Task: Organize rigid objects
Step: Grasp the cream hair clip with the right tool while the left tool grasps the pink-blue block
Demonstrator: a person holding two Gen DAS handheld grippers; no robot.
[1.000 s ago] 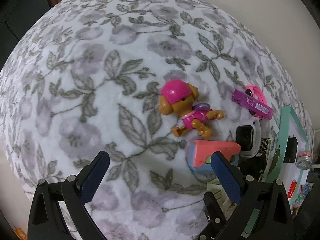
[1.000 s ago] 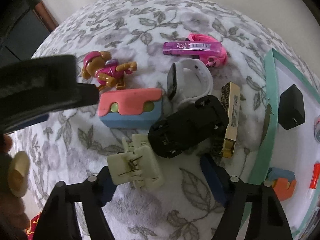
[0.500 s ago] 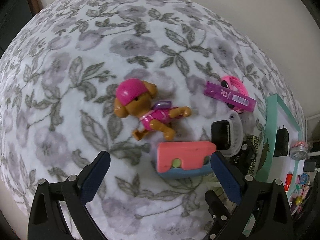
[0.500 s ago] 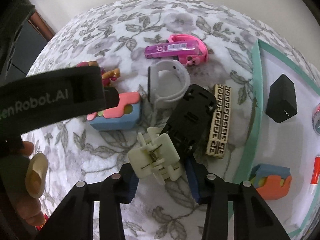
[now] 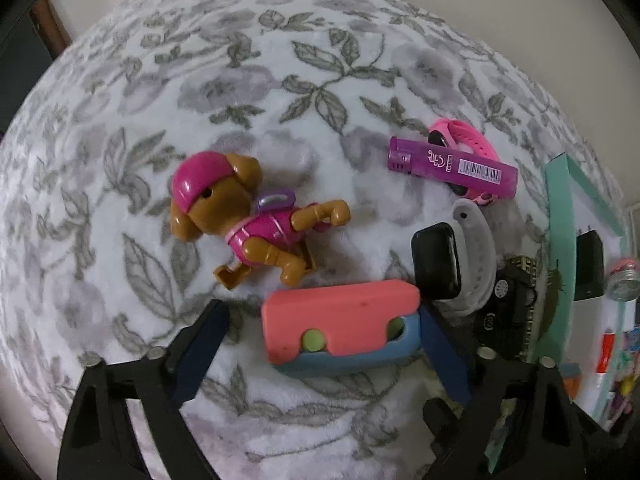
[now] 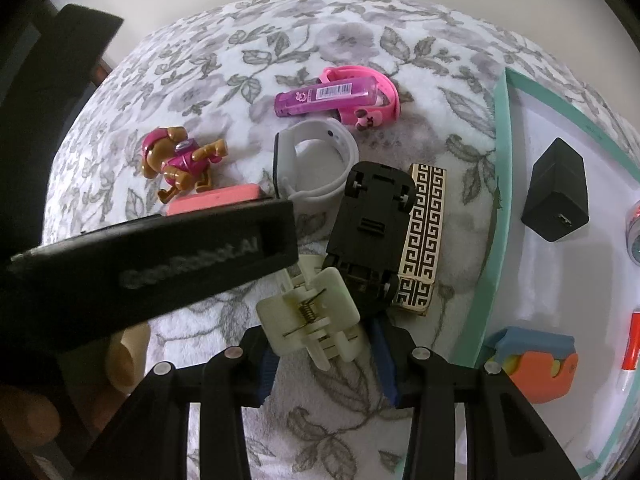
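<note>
Cream hair clip (image 6: 310, 316) is clamped in right tongs (image 6: 320, 354) beside teal tray (image 6: 502, 184); left tongs (image 5: 320, 344), closing, straddle coral case (image 5: 340, 320); tray placement is likely next.

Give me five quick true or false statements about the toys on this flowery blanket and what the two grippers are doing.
1. The right gripper grips the cream hair claw clip. True.
2. The left gripper's jaws are closing around the pink-and-blue block. True.
3. The black toy car stands on its wheels. False: it lies upside down.
4. The purple lighter rests across the pink wristband. True.
5. The black charger lies on the blanket. False: it sits in the teal-rimmed tray.
</note>
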